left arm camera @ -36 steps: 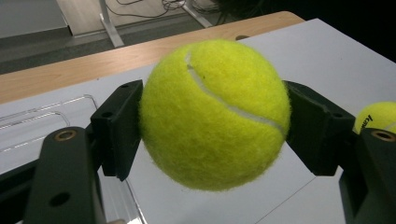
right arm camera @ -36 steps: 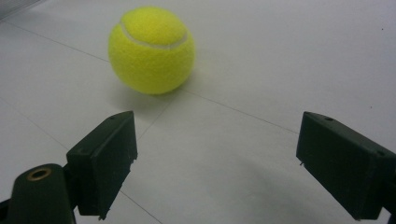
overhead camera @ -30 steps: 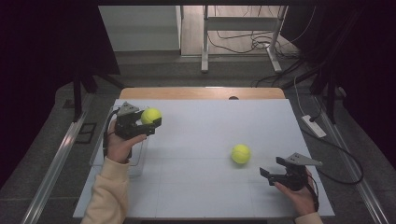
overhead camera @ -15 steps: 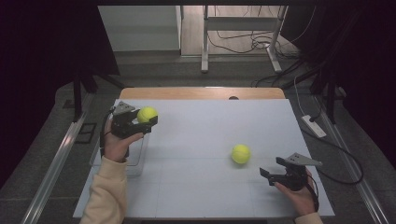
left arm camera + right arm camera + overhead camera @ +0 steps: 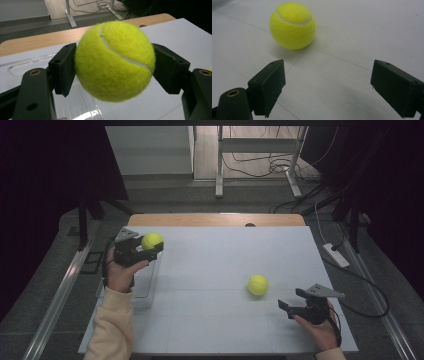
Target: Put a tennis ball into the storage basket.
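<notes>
My left gripper (image 5: 150, 246) is shut on a yellow tennis ball (image 5: 152, 240) and holds it in the air over the table's left edge, above a clear plastic bin (image 5: 145, 285). Up close, both pads press the held ball (image 5: 115, 60) from either side. A second tennis ball (image 5: 258, 284) lies on the white table right of centre. My right gripper (image 5: 290, 306) rests low near the front right corner, jaws open and empty, a short way right of that ball (image 5: 292, 25), which lies ahead of the jaws and to their left.
The white table top (image 5: 220, 255) ends in a wooden strip (image 5: 215, 219) at the far edge. Metal rails run along the floor on both sides. Desk legs and cables stand beyond the table.
My left gripper has drifted slightly left and away with the ball still clamped. The right gripper and the loose ball have stayed put.
</notes>
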Tool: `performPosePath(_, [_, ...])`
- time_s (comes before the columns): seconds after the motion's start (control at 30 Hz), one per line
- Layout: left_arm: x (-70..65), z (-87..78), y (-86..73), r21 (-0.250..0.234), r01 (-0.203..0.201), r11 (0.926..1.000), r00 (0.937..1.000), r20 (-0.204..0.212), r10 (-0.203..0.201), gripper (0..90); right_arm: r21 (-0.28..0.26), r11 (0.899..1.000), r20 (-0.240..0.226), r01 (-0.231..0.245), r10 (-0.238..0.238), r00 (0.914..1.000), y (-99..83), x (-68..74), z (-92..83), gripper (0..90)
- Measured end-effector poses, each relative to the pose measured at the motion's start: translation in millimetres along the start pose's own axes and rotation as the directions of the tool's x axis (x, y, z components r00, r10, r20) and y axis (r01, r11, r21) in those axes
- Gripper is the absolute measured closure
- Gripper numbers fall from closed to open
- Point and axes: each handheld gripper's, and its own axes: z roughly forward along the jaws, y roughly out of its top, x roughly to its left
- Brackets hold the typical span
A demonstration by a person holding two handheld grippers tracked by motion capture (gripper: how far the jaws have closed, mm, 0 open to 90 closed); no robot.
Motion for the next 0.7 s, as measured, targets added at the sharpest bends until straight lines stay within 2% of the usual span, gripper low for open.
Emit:
performPosePath(0.47, [24.0, 0.0, -5.5, -0.001, 0.050, 0.9987, 0.9973, -0.054, -0.050, 27.2, 0.002, 1.000, -0.001, 0.002, -0.002, 1.0000, -0.1, 0.4, 0.3, 12.6])
performPosePath(0.7, [30.7, 3.9, -8.9, 0.001, 0.052, 0.9986, 0.9954, -0.080, -0.052, 27.1, 0.001, 1.000, -0.003, 0.001, -0.001, 1.0000, 0.0, 0.8, 0.3, 12.6])
